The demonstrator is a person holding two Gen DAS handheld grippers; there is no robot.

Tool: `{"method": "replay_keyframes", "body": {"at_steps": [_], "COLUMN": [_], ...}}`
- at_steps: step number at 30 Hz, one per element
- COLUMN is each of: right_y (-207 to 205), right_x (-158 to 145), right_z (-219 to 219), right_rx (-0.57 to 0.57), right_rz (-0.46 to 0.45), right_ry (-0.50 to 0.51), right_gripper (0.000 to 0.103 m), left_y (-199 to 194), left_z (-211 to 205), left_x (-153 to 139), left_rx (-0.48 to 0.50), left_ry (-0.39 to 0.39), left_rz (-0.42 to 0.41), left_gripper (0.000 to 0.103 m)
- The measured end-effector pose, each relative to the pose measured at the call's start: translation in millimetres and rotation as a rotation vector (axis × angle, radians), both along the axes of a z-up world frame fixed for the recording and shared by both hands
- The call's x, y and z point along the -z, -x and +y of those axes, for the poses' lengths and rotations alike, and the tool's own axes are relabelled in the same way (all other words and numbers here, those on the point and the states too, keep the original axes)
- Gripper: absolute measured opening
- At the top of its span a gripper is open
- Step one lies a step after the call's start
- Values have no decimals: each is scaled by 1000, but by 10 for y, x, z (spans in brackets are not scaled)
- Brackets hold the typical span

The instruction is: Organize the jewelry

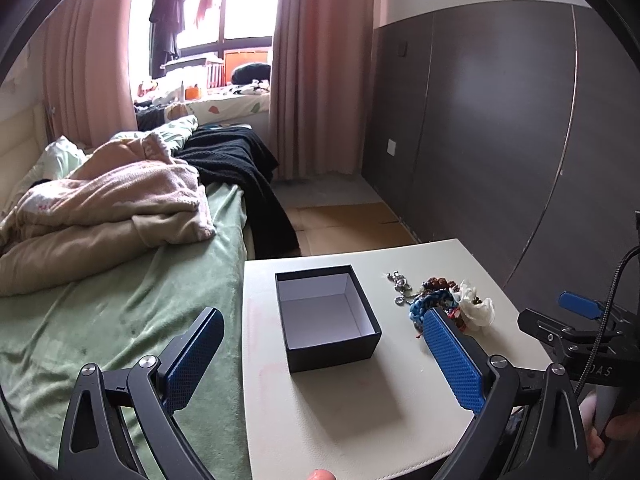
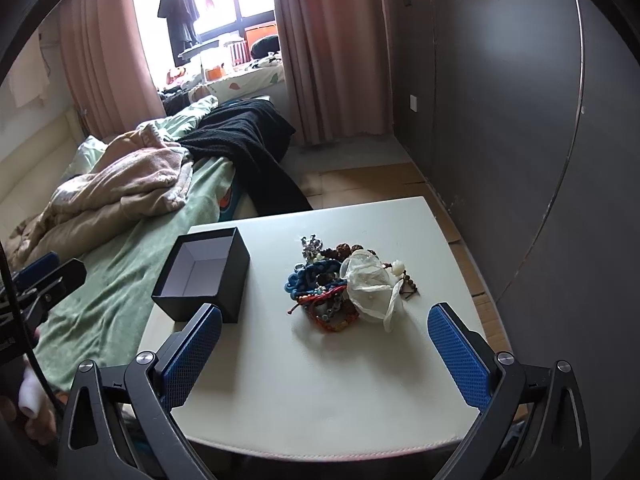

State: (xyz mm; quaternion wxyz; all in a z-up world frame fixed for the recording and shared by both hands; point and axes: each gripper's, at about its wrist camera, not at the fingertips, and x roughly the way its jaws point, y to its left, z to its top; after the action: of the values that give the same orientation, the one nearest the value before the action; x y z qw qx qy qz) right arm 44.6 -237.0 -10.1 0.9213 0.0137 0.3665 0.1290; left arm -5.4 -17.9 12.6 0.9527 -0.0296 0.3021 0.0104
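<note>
Both tools, left tool (image 1: 322, 354) and right tool (image 2: 324, 346), gape wide and hold nothing above the black box (image 2: 204, 276); "JAS" lettering (image 1: 603, 371) is partly readable.

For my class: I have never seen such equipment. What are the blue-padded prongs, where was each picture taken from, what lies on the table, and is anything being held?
There is no robot here. A person holds a two-finger gripper in each hand, with a camera on each looking forward along its blue-padded fingers. One picture comes from the left gripper, the other from the right gripper. On the white table stand an open, empty black box and, to its right, a pile of jewelry: bracelets, beads, chains and a white fabric flower. Both grippers are open and hold nothing. A bed stands beside the table.
</note>
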Motion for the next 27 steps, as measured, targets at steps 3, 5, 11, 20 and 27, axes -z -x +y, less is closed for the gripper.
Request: {"method": "replay_keyframes", "body": {"at_steps": [3, 5, 11, 20, 27], "right_y": [10, 17, 29, 26, 25], "right_x": [-7, -8, -19, -33, -33], "right_z": [-5, -4, -27, -34, -41], "right_rx": [-5, -6, 4, 11, 9], "right_rz": [-1, -3, -2, -8, -11], "right_ry": [-8, -10, -18, -28, -33], "right_gripper": [103, 103, 103, 103, 103], "left_y": [2, 19, 23, 12, 11], "left_z": [-10, -2, 20, 27, 26], "left_x": [2, 0, -4, 3, 3], "left_rx": [4, 0, -1, 5, 3], "left_ry": [2, -2, 10, 21, 21], "left_rz": [-1, -1, -1, 4, 3], "left_gripper": [100, 100, 100, 100, 100]}}
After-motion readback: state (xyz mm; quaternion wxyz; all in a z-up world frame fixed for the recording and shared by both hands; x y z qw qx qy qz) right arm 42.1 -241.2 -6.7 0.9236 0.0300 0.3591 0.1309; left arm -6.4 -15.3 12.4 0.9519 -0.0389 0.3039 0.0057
